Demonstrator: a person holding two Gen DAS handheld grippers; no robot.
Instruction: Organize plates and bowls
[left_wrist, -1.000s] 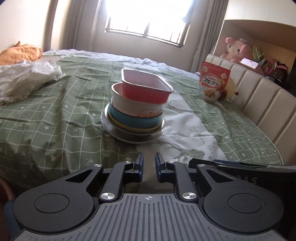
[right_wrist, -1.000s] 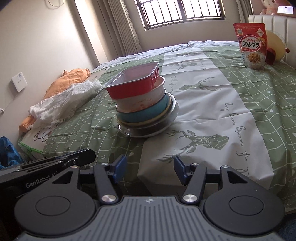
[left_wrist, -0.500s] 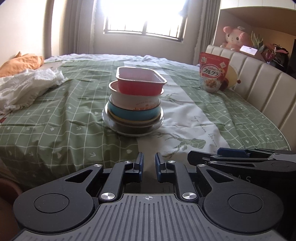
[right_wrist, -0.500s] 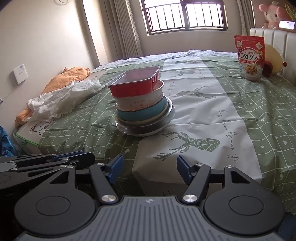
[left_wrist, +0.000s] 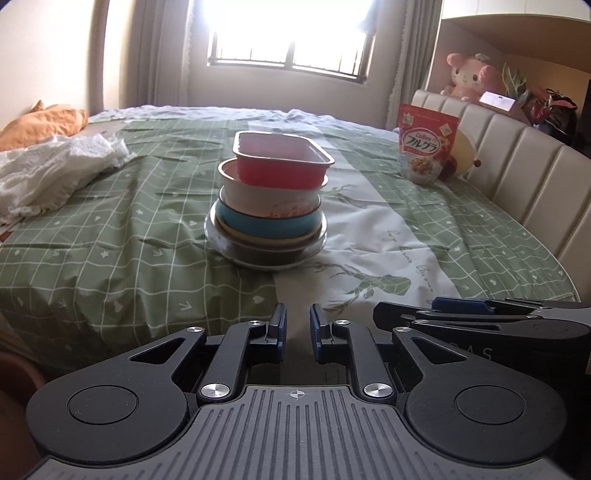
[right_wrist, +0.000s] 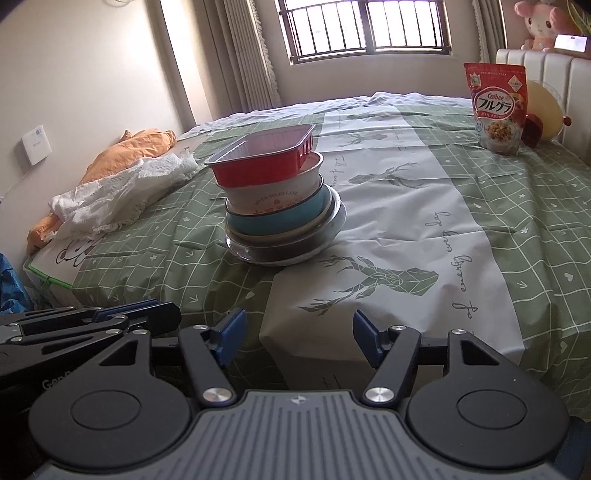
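Both grippers hang at the near edge of the bed (left_wrist: 110, 240), well short of the dishes: the left gripper (left_wrist: 297, 328) has its jaws nearly together on nothing, the right gripper (right_wrist: 297, 338) stands apart and empty. Mid-bed sits 1 stack (left_wrist: 266, 206): a wide glass plate (right_wrist: 328, 236) at the bottom, a blue bowl (left_wrist: 266, 223), a white bowl (right_wrist: 273, 194), then a red rectangular tray (left_wrist: 279, 162) overhanging on top. Likely trouble: the soft bedding gives under a push, so the stack tips; a grab at the tray's thin rim could drag the bowls beneath.
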